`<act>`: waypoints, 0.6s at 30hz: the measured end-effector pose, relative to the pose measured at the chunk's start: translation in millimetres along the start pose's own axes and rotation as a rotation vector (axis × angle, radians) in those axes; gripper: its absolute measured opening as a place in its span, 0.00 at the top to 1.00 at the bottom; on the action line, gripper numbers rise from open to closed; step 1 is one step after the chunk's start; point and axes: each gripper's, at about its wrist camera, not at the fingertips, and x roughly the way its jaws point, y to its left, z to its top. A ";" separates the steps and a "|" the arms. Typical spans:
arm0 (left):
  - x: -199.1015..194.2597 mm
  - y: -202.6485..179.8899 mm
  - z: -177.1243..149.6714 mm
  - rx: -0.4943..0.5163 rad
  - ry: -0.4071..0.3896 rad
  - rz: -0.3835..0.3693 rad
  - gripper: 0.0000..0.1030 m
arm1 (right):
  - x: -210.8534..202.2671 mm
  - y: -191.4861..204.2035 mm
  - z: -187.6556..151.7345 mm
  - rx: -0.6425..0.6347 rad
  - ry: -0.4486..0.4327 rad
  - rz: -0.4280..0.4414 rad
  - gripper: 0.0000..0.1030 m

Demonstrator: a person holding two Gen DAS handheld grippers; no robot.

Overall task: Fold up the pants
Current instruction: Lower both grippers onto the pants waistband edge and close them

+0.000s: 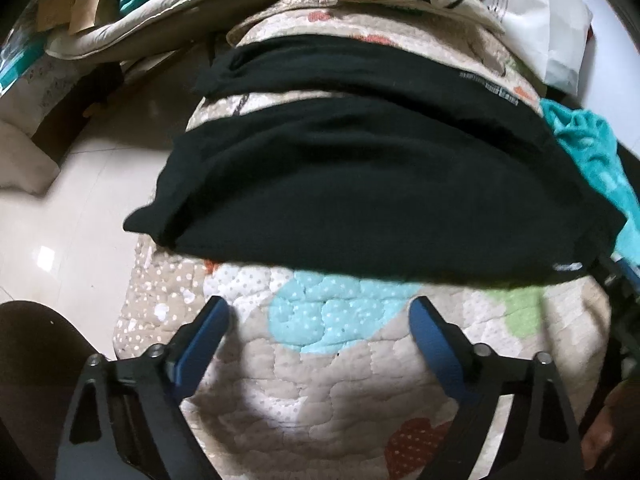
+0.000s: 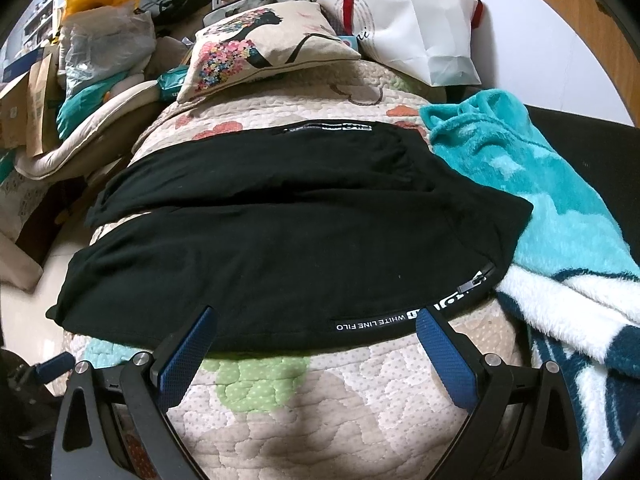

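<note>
Black pants [image 2: 280,216] lie spread flat across the quilt [image 2: 340,412] on the bed, legs toward my left. I see left tongs [image 1: 320,312] apart over bare quilt; right tongs [image 2: 316,320] apart at the near hem, gripping nothing.

Quilted bed cover [image 2: 320,420] in beige with green, blue and red patches, bearing black pants [image 2: 280,248] spread flat across the middle, a teal fleece blanket [image 2: 540,200] at the right edge, a flowered pillow [image 2: 260,52] and white bag [image 2: 420,20] at the far end.
</note>
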 end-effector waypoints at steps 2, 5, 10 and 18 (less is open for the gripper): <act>-12.4 3.2 6.8 -0.009 -0.028 -0.025 0.14 | -5.1 0.0 2.3 -0.006 -0.009 -0.003 0.01; -39.8 5.3 21.9 0.011 -0.104 -0.057 0.14 | -25.7 -2.1 16.8 -0.012 -0.041 0.009 0.01; -79.4 8.5 48.5 0.091 -0.214 -0.064 0.14 | -58.5 -2.9 55.5 -0.040 -0.068 0.091 0.01; -104.5 47.6 90.8 0.049 -0.264 -0.062 0.14 | -64.6 -8.5 119.8 -0.099 -0.056 0.126 0.01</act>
